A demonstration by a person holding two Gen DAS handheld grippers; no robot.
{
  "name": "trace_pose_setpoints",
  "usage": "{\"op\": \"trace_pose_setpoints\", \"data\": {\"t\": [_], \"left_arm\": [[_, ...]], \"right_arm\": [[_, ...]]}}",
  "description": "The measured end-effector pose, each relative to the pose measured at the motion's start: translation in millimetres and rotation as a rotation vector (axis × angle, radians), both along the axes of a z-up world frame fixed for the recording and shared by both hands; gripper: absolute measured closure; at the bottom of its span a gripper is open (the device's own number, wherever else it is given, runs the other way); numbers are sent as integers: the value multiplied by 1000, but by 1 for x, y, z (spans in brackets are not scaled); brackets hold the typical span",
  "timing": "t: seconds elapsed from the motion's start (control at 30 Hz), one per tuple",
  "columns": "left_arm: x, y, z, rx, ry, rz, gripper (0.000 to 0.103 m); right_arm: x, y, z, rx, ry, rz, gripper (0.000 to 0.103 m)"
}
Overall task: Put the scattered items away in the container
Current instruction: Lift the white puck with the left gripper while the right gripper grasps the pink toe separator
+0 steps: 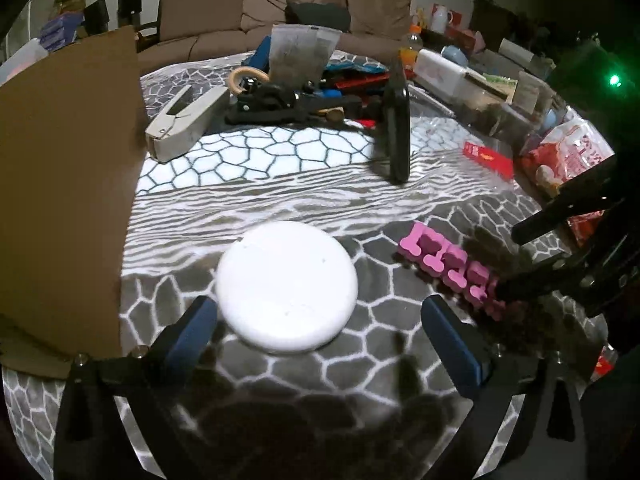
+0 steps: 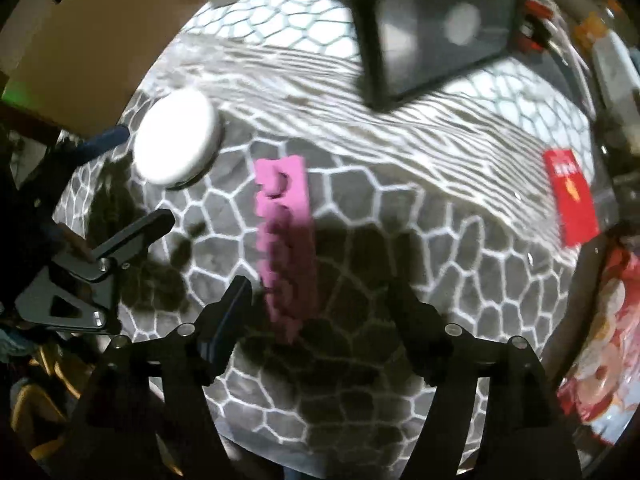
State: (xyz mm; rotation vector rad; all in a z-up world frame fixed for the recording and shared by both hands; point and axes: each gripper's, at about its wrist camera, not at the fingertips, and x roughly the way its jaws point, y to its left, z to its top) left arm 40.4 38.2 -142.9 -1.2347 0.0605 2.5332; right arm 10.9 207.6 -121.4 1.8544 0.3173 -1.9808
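Observation:
A white round disc (image 1: 286, 286) lies on the grey patterned blanket (image 1: 280, 200). My left gripper (image 1: 320, 304) is open, and its blue-padded fingers (image 1: 192, 332) flank the disc's near edge. A pink foam toe separator (image 1: 448, 264) lies to the right of the disc. In the right wrist view the pink foam (image 2: 286, 240) runs lengthwise toward my right gripper (image 2: 320, 292). That gripper is open, and the foam's near end sits between its fingers, closer to the left one. The white disc (image 2: 176, 142) shows at upper left. A brown cardboard box (image 1: 68, 184) stands at the left.
A black-framed flat object (image 1: 396, 128) stands on edge mid-blanket. A grey hole punch (image 1: 180, 120), black tools and a clutter pile sit farther back. A red packet (image 1: 488, 158) and a snack bag (image 1: 568, 160) lie right. A brown sofa (image 1: 280, 12) stands behind.

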Motion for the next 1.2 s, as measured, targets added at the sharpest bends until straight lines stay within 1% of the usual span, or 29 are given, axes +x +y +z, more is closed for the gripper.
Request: {"op": "trace_pose_setpoints", "data": {"t": [0.07,0.13,0.2,0.3,0.4,0.5,0.57,0.6,0.63,0.77,0.83,0.93,0.97,1.03,1.2], "left_arm": [[-3,3,-2,-13,4,12,0],[-6,1,-3,-11,7,27,0],[-9,0,-6,-8,4,39,0],[-15,-2,-18,-13,-39,60,0],[-19,0,-26,-50,-24,82,0],[-23,2,-26,-53,-25,99,0],[-26,4,-26,-68,-32,107,0],[-28,5,-26,-76,-33,106,1],[-28,7,-26,-90,-34,101,5],[-29,6,-24,-102,-32,101,10],[-29,5,-23,-107,-31,100,20],[-30,3,-22,-98,-40,87,20],[-30,2,-22,-95,-42,81,20],[-29,3,-23,-104,-39,71,20],[-30,2,-23,-97,-39,65,20]], "right_arm": [[1,9,0,-3,1,-14,34],[1,14,0,-10,14,-37,32],[2,17,1,-15,25,-51,32],[6,17,3,-16,30,-41,32],[9,17,5,-16,35,-31,32],[13,17,7,-16,40,-21,32],[15,18,9,-17,43,-14,37],[15,17,9,-17,43,-11,37],[16,15,8,-20,40,-6,37],[17,9,1,-3,33,20,39],[18,5,-1,-2,26,37,40],[19,2,-3,-13,17,39,48],[19,2,-2,-10,20,36,49],[18,3,1,-6,28,30,50],[18,6,8,6,48,15,50]]}}
